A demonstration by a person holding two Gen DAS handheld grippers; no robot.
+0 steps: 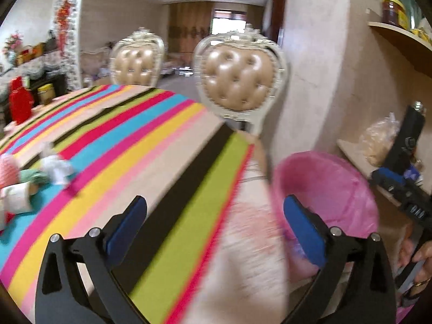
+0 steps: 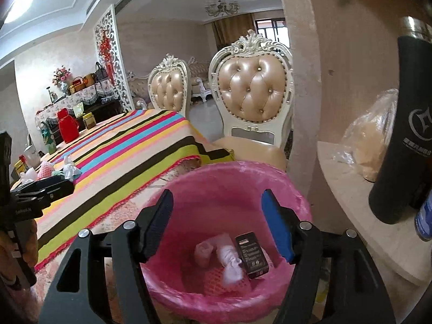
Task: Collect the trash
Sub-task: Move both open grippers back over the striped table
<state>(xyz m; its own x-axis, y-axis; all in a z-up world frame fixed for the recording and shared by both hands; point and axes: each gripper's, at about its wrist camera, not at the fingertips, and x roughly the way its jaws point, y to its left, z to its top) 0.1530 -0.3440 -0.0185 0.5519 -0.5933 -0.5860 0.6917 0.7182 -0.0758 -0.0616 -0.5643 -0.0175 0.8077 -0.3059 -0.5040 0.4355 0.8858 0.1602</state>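
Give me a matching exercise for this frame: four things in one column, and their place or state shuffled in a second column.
Things:
1. black box
2. red jug
3. left gripper
4. plastic bag

Places or states:
A. on the stone shelf by the wall
B. open, nothing between the fingers
C. inside the pink-lined bin
D. at the far end of the striped table

Pairs: 1-C, 2-D, 3-B, 4-A

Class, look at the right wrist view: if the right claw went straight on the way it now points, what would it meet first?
Most likely the trash inside the pink bin: the open, empty right claw points down into it, toward the black box and white tissue. Depth is unclear.
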